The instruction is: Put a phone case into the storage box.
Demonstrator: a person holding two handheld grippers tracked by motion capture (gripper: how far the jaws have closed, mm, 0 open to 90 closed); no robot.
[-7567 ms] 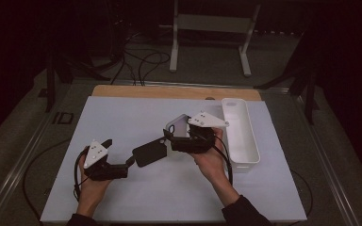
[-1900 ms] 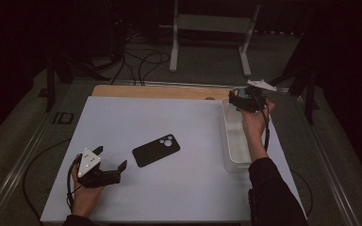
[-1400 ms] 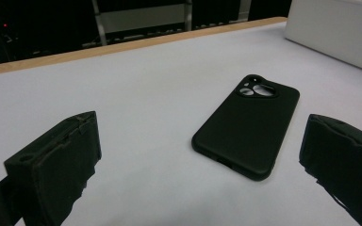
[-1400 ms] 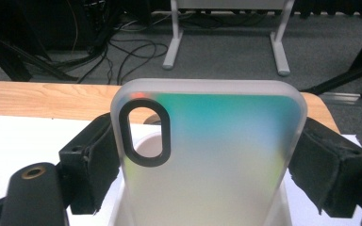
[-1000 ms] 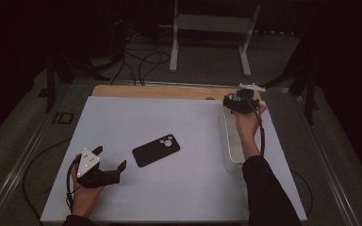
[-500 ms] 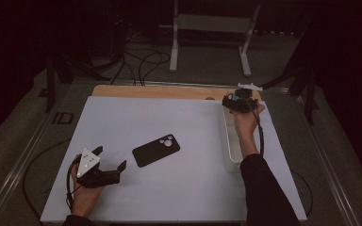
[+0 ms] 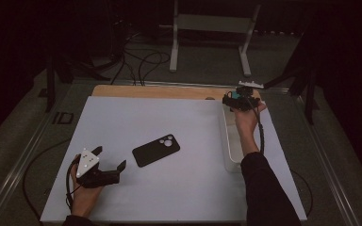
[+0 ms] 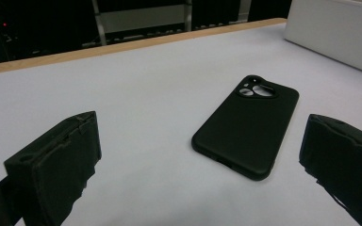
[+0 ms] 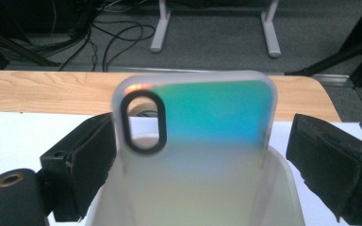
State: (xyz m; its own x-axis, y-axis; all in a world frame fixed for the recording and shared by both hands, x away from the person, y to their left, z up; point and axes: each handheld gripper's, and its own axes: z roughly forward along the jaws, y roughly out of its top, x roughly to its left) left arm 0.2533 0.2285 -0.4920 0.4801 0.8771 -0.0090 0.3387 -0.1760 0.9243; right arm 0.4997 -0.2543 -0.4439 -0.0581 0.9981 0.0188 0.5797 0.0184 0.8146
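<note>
White matting covered the table (image 7: 169,113). Over the far end of the white bin (image 7: 231,141), the right gripper (image 9: 188,155) stood with jaws apart around an upright iridescent phone case (image 9: 202,141), left jaw touching. It looked light, flexible and slippery, best pinched across its side edges. Nearer than the bin, the left gripper (image 8: 193,160) gaped beside a black case (image 8: 247,129).

- black phone case (image 8: 247,128): matt, smooth, rubbery-looking (ahead of the left gripper (image 8: 202,174))
- translucent case (image 9: 195,141): frosted plastic, iridescent sheen
- table edge (image 9: 52,92): pale wood
</note>
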